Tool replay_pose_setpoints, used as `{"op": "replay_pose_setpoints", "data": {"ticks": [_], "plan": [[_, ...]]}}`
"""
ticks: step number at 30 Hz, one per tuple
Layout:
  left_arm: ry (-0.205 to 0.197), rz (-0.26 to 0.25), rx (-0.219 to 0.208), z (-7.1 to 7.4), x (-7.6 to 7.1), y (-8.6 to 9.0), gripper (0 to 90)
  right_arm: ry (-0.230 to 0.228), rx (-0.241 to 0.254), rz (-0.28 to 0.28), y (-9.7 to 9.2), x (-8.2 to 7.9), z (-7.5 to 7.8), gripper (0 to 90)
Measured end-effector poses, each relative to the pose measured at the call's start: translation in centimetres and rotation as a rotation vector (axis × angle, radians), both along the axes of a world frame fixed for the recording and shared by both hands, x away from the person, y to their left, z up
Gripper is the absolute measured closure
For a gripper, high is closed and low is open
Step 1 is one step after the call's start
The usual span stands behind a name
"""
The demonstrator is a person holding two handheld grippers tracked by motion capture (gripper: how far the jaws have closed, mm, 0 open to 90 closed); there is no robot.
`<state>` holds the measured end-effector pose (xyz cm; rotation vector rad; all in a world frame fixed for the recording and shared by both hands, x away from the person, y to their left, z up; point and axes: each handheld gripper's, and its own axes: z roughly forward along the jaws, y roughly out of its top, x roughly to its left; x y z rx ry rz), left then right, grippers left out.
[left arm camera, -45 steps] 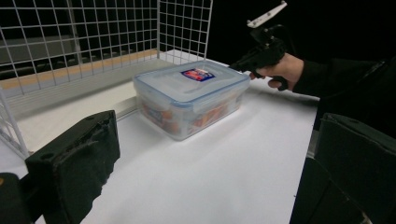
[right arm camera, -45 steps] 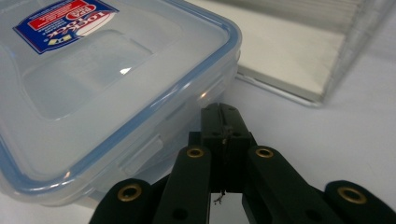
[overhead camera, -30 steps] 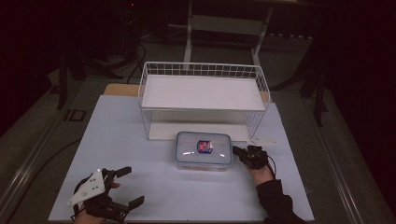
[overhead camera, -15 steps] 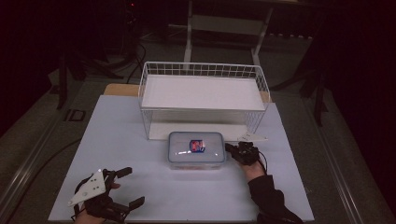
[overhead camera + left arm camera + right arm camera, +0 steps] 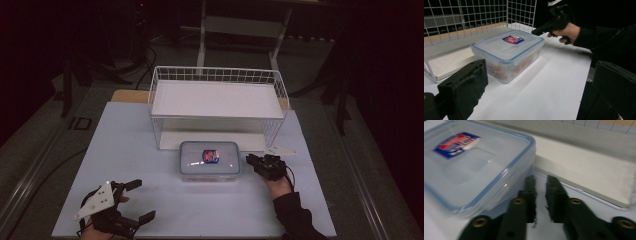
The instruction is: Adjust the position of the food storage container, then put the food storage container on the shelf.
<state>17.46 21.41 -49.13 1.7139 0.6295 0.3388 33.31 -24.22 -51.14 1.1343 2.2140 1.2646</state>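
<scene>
A clear plastic box (image 5: 210,160) with a blue-rimmed lid and a red and blue label stands on the white table, just in front of the wire rack. My right gripper (image 5: 251,161) lies level at the box's right side, its tips close to the box wall. In the right gripper view its jaws (image 5: 540,181) have just been opening and stand a narrow gap apart, with nothing between them, beside the box (image 5: 474,162). My left gripper (image 5: 144,200) rests near the table's front left, wide open and empty, pointing toward the box (image 5: 506,53).
A white wire rack (image 5: 215,75) with a white shelf board stands behind the box and spans the middle of the table. The white table (image 5: 130,150) has bare room left of the box. A dark floor with cables surrounds the table.
The box has slid a little to the left with the right gripper against its side. The right gripper has since drawn back to the right. The left gripper has kept still.
</scene>
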Motion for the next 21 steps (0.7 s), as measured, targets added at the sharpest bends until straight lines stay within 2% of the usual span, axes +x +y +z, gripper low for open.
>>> {"op": "replay_pose_setpoints", "data": {"ticks": [1,3,5,8,10,11,12,14,16,17,21], "plan": [[0.006,0.012,0.008,0.0,0.1,-0.1,0.3,-0.012,0.004,-0.002,-0.3,-0.4,0.2,70.9],[0.021,0.020,0.009,-0.1,0.3,-0.2,0.4,-0.012,0.043,0.007,-0.9,-1.1,0.7,59.5],[0.025,0.026,0.006,0.0,0.4,-0.3,0.3,-0.013,0.054,0.013,-1.2,-1.5,1.0,56.2],[0.031,0.025,0.010,0.4,0.5,-0.8,0.3,-0.042,0.095,0.037,-1.8,-3.3,2.1,35.5],[0.032,0.022,0.016,0.8,0.6,-1.1,0.4,-0.056,0.137,0.063,-2.1,-4.1,2.6,25.5],[0.032,0.018,0.019,1.0,0.6,-1.3,0.4,-0.065,0.142,0.078,-2.2,-4.6,2.9,17.2],[0.032,0.012,0.022,1.3,0.7,-1.5,0.4,-0.077,0.146,0.084,-2.1,-4.9,3.2,13.1],[0.035,0.000,0.032,1.9,0.8,-1.9,0.4,-0.098,0.145,0.102,-2.1,-5.7,3.8,12.2],[0.035,0.000,0.032,1.9,0.8,-1.9,0.4,-0.109,0.138,0.120,-2.0,-6.2,4.2,12.2],[0.047,-0.011,0.031,2.9,1.4,-2.4,0.4,-0.145,0.130,0.140,-1.8,-7.0,4.8,12.1],[0.053,-0.014,0.004,4.0,2.0,-2.8,0.4,-0.208,0.101,0.134,-1.5,-8.2,5.8,14.3]]}}
